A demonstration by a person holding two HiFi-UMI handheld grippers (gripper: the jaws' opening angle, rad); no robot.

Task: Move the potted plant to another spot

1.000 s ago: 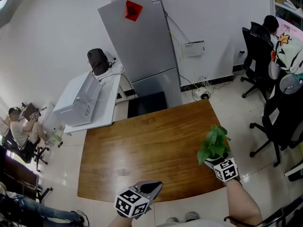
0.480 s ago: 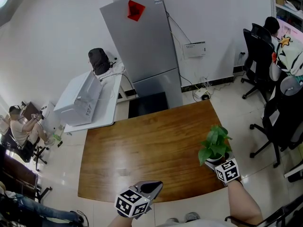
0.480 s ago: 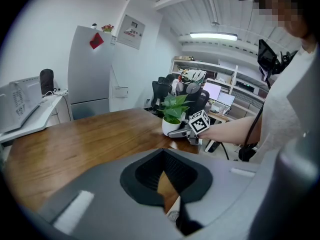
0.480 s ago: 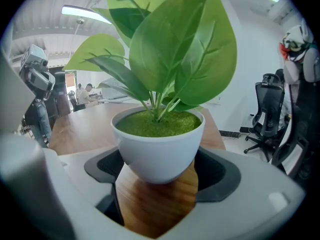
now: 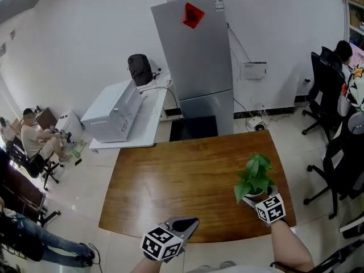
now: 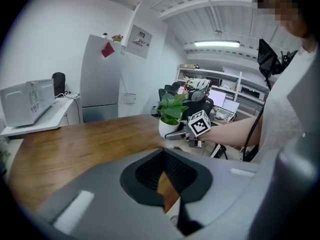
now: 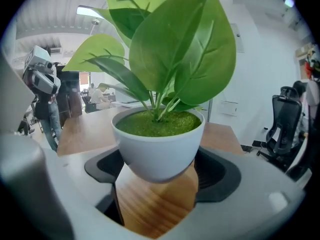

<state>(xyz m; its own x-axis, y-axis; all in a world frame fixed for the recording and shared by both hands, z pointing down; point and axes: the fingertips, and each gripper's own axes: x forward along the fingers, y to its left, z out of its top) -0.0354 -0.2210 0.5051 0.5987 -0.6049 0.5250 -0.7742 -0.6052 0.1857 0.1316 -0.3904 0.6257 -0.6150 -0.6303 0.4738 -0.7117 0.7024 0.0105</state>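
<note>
brown wood is making up the one desk (image 5: 182,181), which is filling the middle of the head view. behind it one grey fridge (image 5: 199,61) is standing against the wall, and one white machine (image 5: 114,115) is sitting on a white side table (image 5: 149,124) to its left. black office chairs (image 5: 324,84) are crowding the right edge. one potted plant (image 5: 254,175) is sitting near the desk's right front corner, its white pot (image 7: 157,149) topped by broad green leaves.

two forearms are reaching in from the bottom edge, each carrying one hand-held gripper. the right hand-held gripper (image 5: 252,198) is pointing forward and somewhat down, its jaws standing wide and grasping the pot by its sides. the left hand-held gripper (image 5: 190,225) is hovering over the desk's front edge, well apart from the plant, angled down, its jaws clenched almost together with nothing between them.

the chairs are being cut off by the frame, so counting them is not possible. the leaves are hiding most of the pot in the head view. whether the pot's base is touching the desk is hard to make out.
</note>
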